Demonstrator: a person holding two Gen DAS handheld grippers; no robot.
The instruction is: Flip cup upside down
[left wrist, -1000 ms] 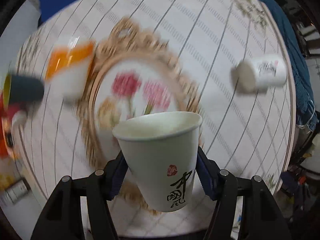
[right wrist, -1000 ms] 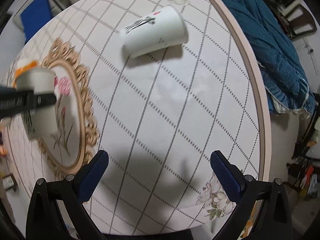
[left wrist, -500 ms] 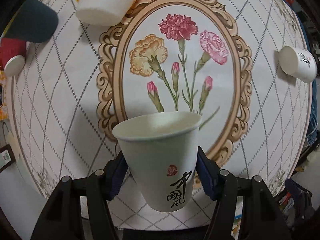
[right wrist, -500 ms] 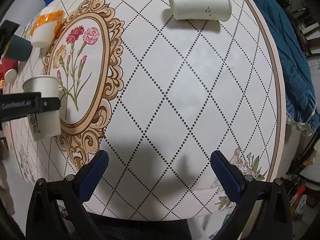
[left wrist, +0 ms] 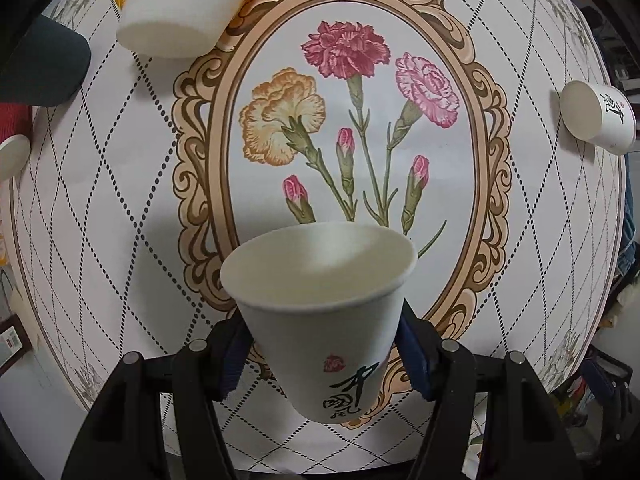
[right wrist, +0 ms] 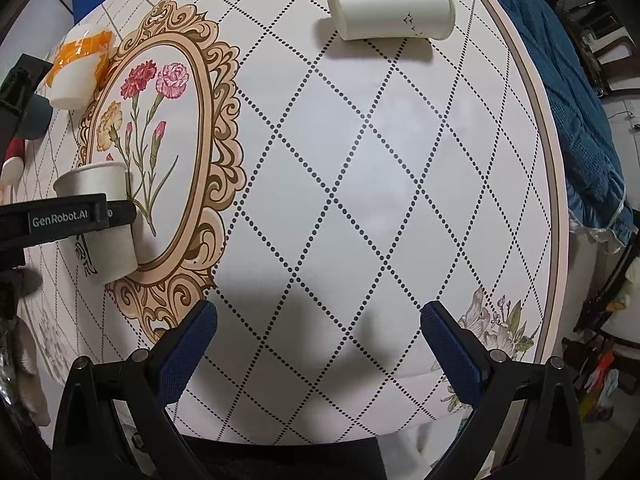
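The left gripper point(left wrist: 324, 344) clamps the paper cup point(left wrist: 320, 312) mid-wall, mouth up, leaving room to invert it above the table point(right wrist: 380, 160) middle, while the right gripper point(right wrist: 318, 340) hangs wide and empty.

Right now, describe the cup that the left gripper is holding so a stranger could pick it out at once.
Start at the round table with the diamond-dotted cloth and find the gold oval frame of carnations. At the frame's near end, a white paper cup sits between the left gripper's jaws. Unlike the matching white cup lying on its side near the table's far edge, it is upright, mouth up.
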